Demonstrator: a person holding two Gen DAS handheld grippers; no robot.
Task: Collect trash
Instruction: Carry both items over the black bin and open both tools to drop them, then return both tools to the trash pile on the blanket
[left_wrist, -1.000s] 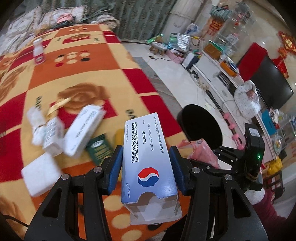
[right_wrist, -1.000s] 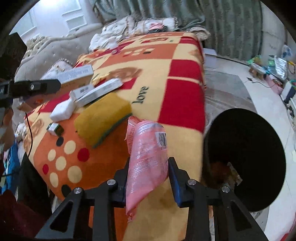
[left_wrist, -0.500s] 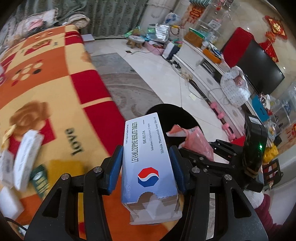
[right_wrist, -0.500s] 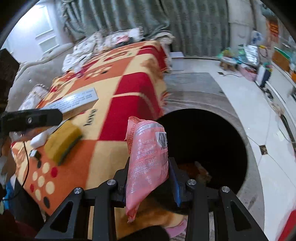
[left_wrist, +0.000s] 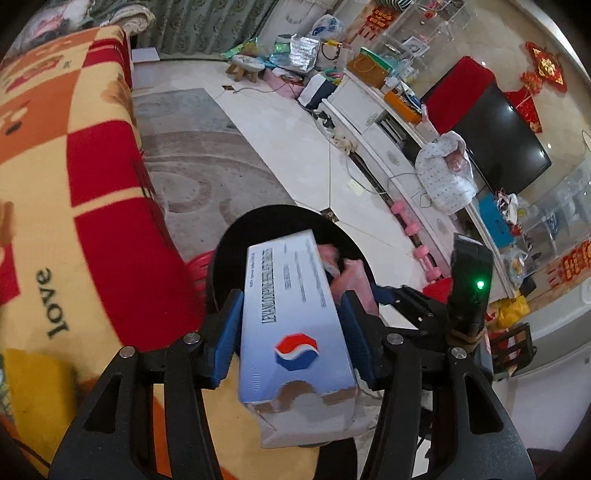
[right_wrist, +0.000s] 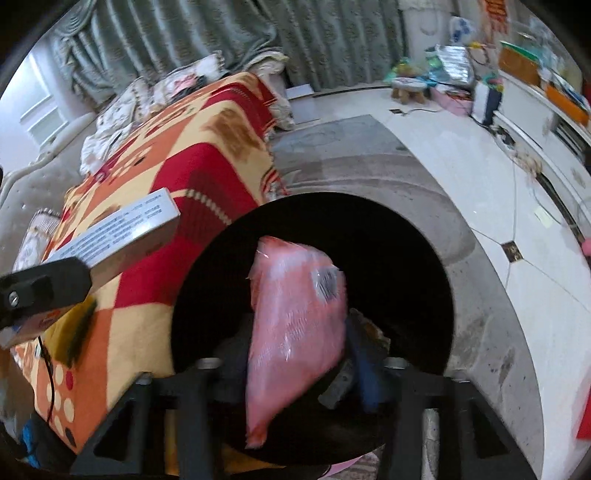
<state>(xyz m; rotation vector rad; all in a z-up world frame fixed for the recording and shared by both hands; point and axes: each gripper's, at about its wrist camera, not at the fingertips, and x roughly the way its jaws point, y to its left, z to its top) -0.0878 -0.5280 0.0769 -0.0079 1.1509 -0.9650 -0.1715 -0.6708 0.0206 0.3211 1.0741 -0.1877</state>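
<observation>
- The left gripper (left_wrist: 290, 328) is seen above the black bin (left_wrist: 236, 251); its jaws have just been opening, with a white medicine box (left_wrist: 295, 332) between them.
- A narrow gap is visible between the box and the blue pads (left_wrist: 225, 332), so the box is no longer pressed; it lies tilted, its torn cardboard end nearest the camera.
- The far end of the box reaches over the bin's dark mouth, just ahead of the fingers.
- The right gripper (right_wrist: 295, 354) is pointed down into the same bin (right_wrist: 406, 258); its jaws have just been opening, with a pink plastic bag (right_wrist: 295, 332) between them.
- The bag is blurred and stands clear of the left finger; whether it touches the right pad cannot be told.
- The bag's barcode label faces the camera, and the bag hangs over the bin's opening.
- To the left of both grippers a red, orange and yellow patterned blanket (right_wrist: 192, 155) is seen, its edge beside the bin.
- In the right wrist view, the box (right_wrist: 122, 232) in the left gripper is seen to the upper left, over the blanket's edge.
</observation>
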